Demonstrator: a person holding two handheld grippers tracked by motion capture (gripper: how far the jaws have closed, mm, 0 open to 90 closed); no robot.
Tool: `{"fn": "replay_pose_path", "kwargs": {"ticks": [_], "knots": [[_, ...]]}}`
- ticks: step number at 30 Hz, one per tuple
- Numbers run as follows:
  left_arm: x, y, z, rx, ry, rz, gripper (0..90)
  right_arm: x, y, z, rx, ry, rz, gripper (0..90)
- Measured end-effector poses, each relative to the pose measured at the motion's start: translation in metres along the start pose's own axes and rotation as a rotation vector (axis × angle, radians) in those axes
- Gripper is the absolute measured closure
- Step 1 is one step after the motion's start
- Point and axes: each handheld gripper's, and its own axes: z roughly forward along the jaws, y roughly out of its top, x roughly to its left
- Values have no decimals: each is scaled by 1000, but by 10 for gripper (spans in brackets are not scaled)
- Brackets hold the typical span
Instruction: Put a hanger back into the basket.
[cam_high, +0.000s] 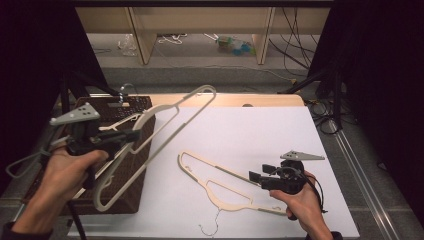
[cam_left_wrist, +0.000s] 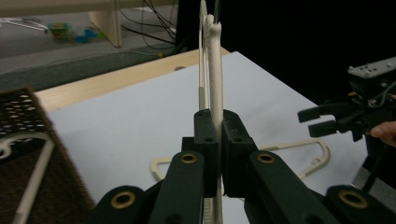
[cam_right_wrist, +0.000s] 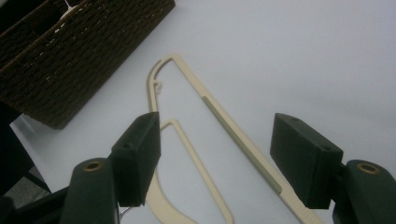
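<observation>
My left gripper (cam_high: 131, 135) is shut on a cream plastic hanger (cam_high: 175, 112) and holds it tilted in the air above a brown wicker basket (cam_high: 135, 175). In the left gripper view the pads (cam_left_wrist: 205, 133) press on the hanger's thin bar (cam_left_wrist: 215, 60), which rises straight up between them. A second cream hanger (cam_high: 220, 187) lies flat on the white table top, its wire hook (cam_high: 212, 227) near the front edge. My right gripper (cam_high: 260, 174) stands open just right of it. In the right gripper view the open jaws (cam_right_wrist: 217, 135) straddle that hanger (cam_right_wrist: 219, 116) from above without touching it.
The basket (cam_right_wrist: 70, 60) stands at the table's left side with another cream hanger (cam_left_wrist: 32, 163) inside it. A white sheet (cam_high: 250, 130) covers the table, with a wooden strip (cam_high: 240, 100) along its far edge. Black curtains and stand legs flank both sides.
</observation>
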Motion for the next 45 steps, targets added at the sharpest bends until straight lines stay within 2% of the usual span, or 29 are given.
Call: {"fn": "replay_pose_path", "kwargs": {"ticks": [5, 14, 17, 23, 28, 29, 31, 39, 42, 45], "knots": [[28, 3, -20, -17, 54, -27, 867, -1, -1, 2, 15, 1, 0, 342], [81, -6, -39, -18, 142, -79, 867, -3, -3, 5, 29, -5, 1, 342], [97, -8, -46, -31, 141, -86, 867, -3, -4, 5, 32, 5, 3, 342], [125, -19, -51, -30, 122, -83, 867, -4, -5, 5, 32, -17, 13, 311], [148, -33, -51, -25, 121, -119, 867, -6, -6, 4, 31, -18, 19, 297], [152, -35, -51, -24, 119, -116, 867, -7, -7, 4, 31, -15, 21, 297], [158, -38, -52, -15, 112, -111, 867, -7, -8, 4, 35, -24, 22, 296], [176, -43, -52, 18, 94, -89, 867, -8, -9, 5, 42, -12, 20, 296], [184, -46, -54, 35, 107, -99, 867, -7, -9, 6, 48, -22, 22, 296], [191, -50, -57, 40, 123, -100, 867, -8, -9, 7, 47, -8, 14, 296]]}}
